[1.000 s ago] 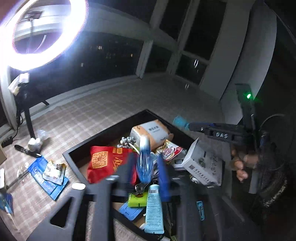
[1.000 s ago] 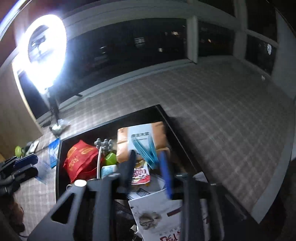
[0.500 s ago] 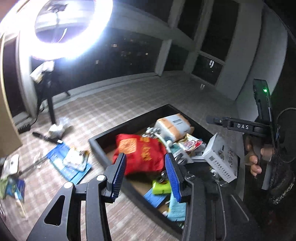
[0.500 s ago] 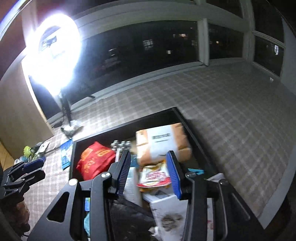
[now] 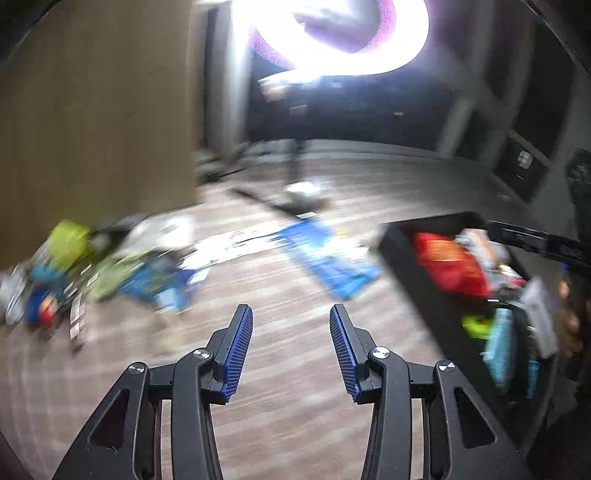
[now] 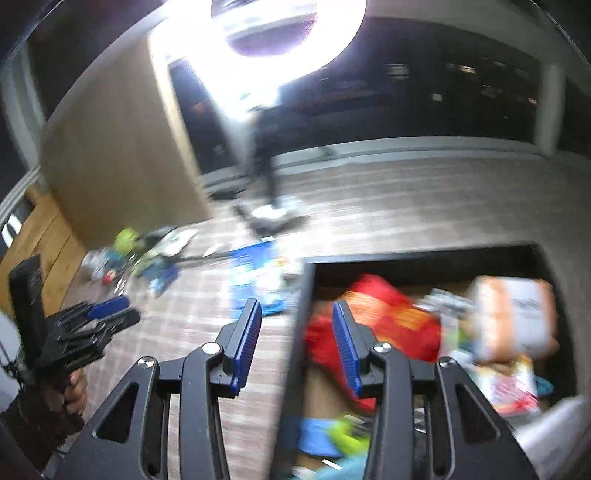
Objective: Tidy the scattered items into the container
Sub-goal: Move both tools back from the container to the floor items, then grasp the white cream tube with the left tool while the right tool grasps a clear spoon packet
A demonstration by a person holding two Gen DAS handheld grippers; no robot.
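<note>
Both views are motion-blurred. The black container [image 5: 397,245] sits at the right of the left wrist view, holding a red packet [image 5: 448,264] and other items. In the right wrist view the container [image 6: 306,280] is at lower right with the red packet [image 6: 384,317] and a tan-and-white box [image 6: 513,317]. My left gripper [image 5: 291,349] is open and empty over bare floor. My right gripper [image 6: 297,345] is open and empty over the container's left wall. Scattered items [image 5: 110,266] lie at the left; a blue packet [image 5: 328,258] lies between them and the container.
A bright ring light [image 5: 332,33] on a stand is at the back. A tan wall panel [image 5: 92,122] stands at the left. White crumpled stuff [image 5: 303,190] lies by the stand's foot. The left gripper also shows in the right wrist view [image 6: 107,314].
Both grippers have opened and let go of what they held over the container. Both have swung left, so the scattered pile has come into view.
</note>
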